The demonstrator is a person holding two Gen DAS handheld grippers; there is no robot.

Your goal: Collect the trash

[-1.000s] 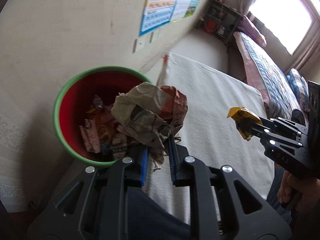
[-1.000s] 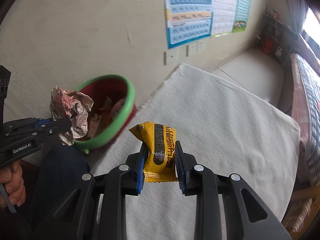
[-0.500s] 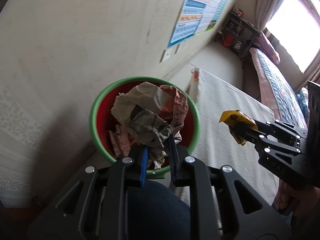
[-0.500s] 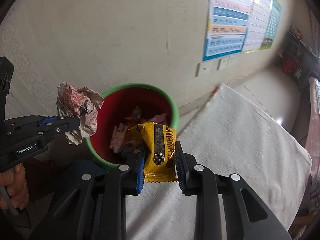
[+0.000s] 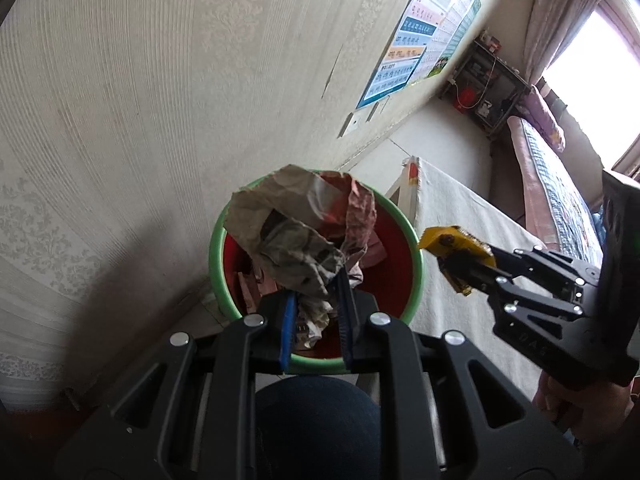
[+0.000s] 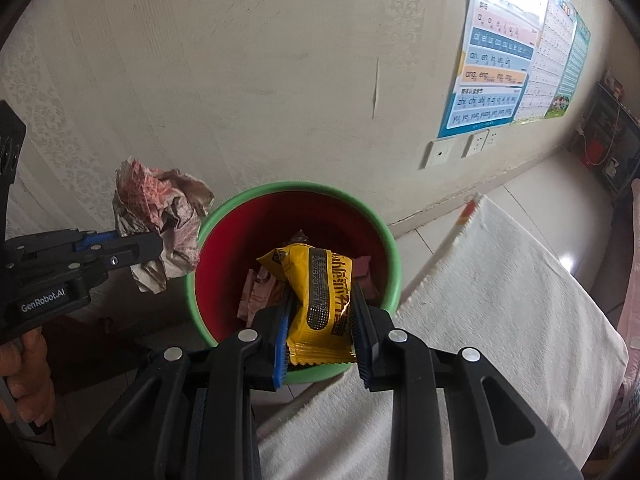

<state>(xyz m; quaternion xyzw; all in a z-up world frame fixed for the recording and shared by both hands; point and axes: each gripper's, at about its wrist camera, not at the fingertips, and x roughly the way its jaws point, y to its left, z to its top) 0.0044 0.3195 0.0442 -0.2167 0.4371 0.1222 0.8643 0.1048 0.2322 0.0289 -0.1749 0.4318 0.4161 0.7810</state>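
A: Nearest the lens, left wrist view?

B: The left gripper [image 5: 316, 312], jaws clamped on a crumpled paper wad [image 5: 296, 236]. A dark blue rounded shape, out of focus, fills the gap below the fingers.

A: And the right wrist view?

B: The right gripper [image 6: 320, 332], blue pads pressed on both sides of a yellow packet [image 6: 320, 300], which stands upright between them, black print facing the camera.

A: What lies behind the held items?

B: A bin [image 6: 390, 248], green outside, red inside, standing on the floor against the wall [image 6: 240, 80]. Wrappers [image 6: 260, 292] lie at its bottom. In each wrist view the held item sits in line with the bin mouth.

A: How do the two grippers stand to each other?

B: Apart, on opposite sides of the bin. In the left view the right gripper enters from the right, the packet just past the green rim. In the right view the left gripper enters from the left, the wad overlapping the rim's left edge. A hand [image 6: 24, 368] shows under it.

A: Beside the bin?

B: A white cloth [image 6: 500, 300] spreads to its right.

A: Farther back?

B: Wall sockets [image 6: 460, 148], then a chart [image 6: 496, 72], then a dark shelf [image 5: 488, 92] in the corner, a bed [image 5: 556, 184] and a bright window [image 5: 596, 72].
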